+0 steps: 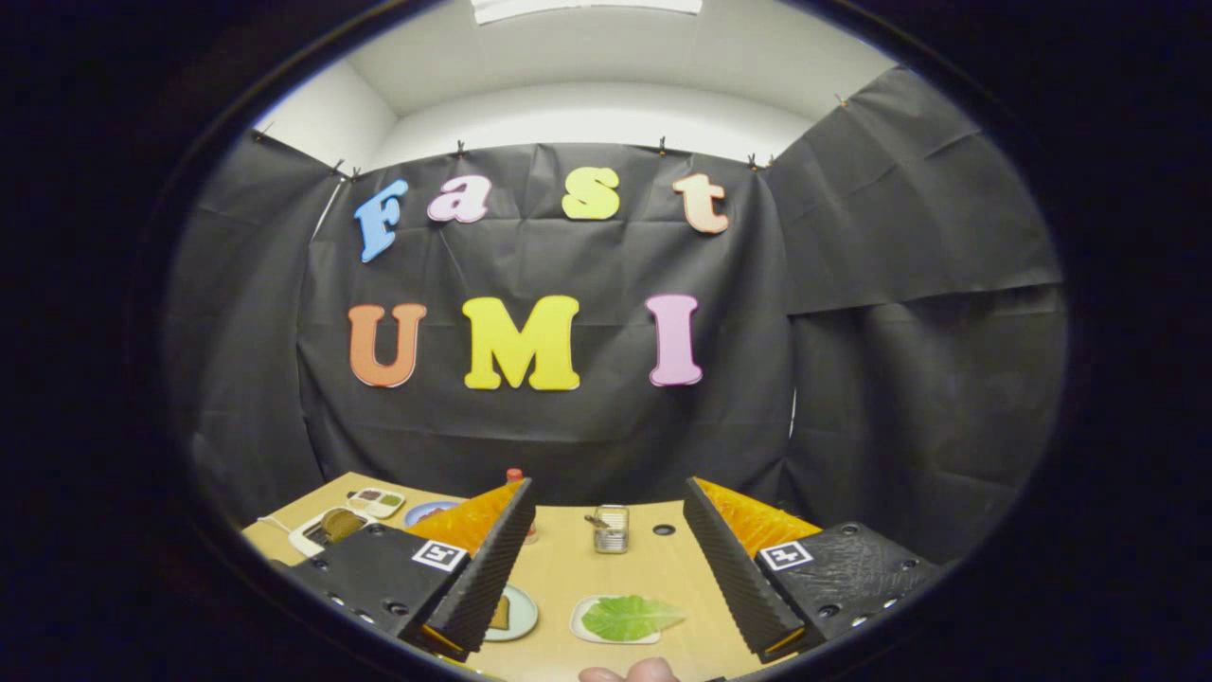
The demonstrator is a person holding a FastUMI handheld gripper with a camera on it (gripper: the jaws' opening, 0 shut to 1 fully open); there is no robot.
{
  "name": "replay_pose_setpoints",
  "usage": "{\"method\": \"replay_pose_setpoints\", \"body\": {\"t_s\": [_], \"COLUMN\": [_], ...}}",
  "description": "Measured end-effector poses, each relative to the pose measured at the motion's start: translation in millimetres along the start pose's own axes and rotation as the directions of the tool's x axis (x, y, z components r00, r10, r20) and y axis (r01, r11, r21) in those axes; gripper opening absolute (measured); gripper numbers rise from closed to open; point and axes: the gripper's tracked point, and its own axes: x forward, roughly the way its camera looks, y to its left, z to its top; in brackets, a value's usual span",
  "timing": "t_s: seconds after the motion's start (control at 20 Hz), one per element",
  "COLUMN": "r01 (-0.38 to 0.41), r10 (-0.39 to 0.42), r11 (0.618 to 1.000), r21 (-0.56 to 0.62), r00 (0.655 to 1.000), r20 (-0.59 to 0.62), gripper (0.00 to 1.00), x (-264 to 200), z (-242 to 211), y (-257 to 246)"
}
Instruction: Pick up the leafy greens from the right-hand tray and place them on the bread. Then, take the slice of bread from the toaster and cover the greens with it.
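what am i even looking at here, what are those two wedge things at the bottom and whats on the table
The camera rides on hand-held tongs and looks forward along them. The two wedges are its fingers, wide open, holding nothing. Between them, on a wooden table, a green leaf lies on a small white tray. By the left finger sits a plate with bread. Further back stand a small metal holder, a toaster with a slice in it and a divided dish. A fingertip shows nearest the camera.
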Motion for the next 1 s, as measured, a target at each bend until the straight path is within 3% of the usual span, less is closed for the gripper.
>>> {"method": "replay_pose_setpoints", "body": {"t_s": [0.25, 0.6, 1.0], "r01": [-0.005, -0.019, 0.018], "r10": [0.005, 0.027, 0.014], "r11": [1.000, 0.999, 0.997], "r21": [0.002, 0.038, 0.074], "r00": [0.998, 0.976, 0.911], "r20": [-0.070, -0.218, -0.411], "gripper": [0.96, 0.96, 0.96], "x": [17.9, 60.1, 130.7], "z": [-43.8, -155.6, -307.1], "y": [-23.5, -62.1, -100.2]}}
